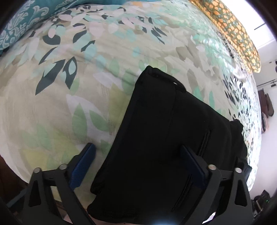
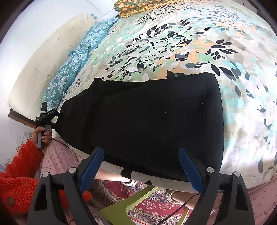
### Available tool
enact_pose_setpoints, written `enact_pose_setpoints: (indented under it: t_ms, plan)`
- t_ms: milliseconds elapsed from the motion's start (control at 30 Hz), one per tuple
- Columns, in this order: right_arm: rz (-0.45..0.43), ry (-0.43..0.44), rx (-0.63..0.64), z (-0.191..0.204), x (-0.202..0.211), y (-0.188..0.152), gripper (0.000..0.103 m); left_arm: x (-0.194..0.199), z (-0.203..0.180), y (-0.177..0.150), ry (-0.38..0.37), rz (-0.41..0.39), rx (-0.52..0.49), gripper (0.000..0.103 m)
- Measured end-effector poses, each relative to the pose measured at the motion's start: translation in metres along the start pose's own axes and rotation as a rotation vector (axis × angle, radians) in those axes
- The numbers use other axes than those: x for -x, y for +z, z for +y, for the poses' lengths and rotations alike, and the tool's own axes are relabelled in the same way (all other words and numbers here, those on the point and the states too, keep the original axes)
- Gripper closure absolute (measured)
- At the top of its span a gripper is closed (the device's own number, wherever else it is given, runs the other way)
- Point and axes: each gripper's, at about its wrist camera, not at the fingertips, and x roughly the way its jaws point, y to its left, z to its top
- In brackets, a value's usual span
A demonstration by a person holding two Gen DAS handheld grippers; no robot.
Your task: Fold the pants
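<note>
Black pants [image 1: 164,121] lie folded into a long band on the floral bedspread [image 1: 77,86]. My left gripper [image 1: 138,154] points down over one end of them. Its jaws stand apart: the left pad hangs over bare bedspread, the right pad over the black cloth, and neither presses on it. In the right wrist view the pants [image 2: 147,112] run along the bed's near edge. My right gripper [image 2: 141,157] hovers open at that edge with nothing pinched. The left gripper [image 2: 57,117] shows at the pants' far left end, held by a hand [image 2: 43,135] in an orange fleece sleeve.
Teal patterned pillows [image 2: 69,72] and a cream headboard [image 2: 43,60] line the bed's left side. An orange-patterned pillow [image 2: 138,5] lies at the far end. Below the bed edge are a patterned rug [image 2: 147,207] and a green stool [image 2: 129,204].
</note>
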Motion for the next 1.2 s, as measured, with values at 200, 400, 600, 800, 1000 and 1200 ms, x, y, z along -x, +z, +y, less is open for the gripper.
enact_pose_setpoints:
  t_ms: [200, 400, 600, 800, 1000, 1200]
  plan:
    - [-0.069, 0.016, -0.048, -0.01, 0.01, 0.001, 0.014, 0.044, -0.026, -0.017, 0.019, -0.067, 0.038, 0.087]
    - [-0.14, 0.05, -0.096, -0.022, 0.02, 0.004, 0.014, 0.109, -0.112, -0.044, -0.196, -0.121, -0.006, 0.087]
    - [-0.19, 0.077, -0.145, -0.037, 0.03, 0.005, 0.014, 0.101, -0.255, -0.094, -0.258, -0.07, -0.238, 0.087]
    - [-0.245, 0.091, -0.217, -0.057, 0.044, -0.003, 0.014, 0.002, -0.356, -0.148, -0.247, 0.07, -0.382, 0.088]
    - [-0.286, 0.18, -0.283, -0.071, 0.051, -0.009, 0.014, -0.034, -0.369, -0.176, -0.312, 0.22, -0.453, 0.071]
    - [-0.136, 0.494, -0.223, -0.042, 0.013, 0.015, 0.014, 0.066, -0.334, -0.145, -0.329, -0.081, -0.496, 0.029]
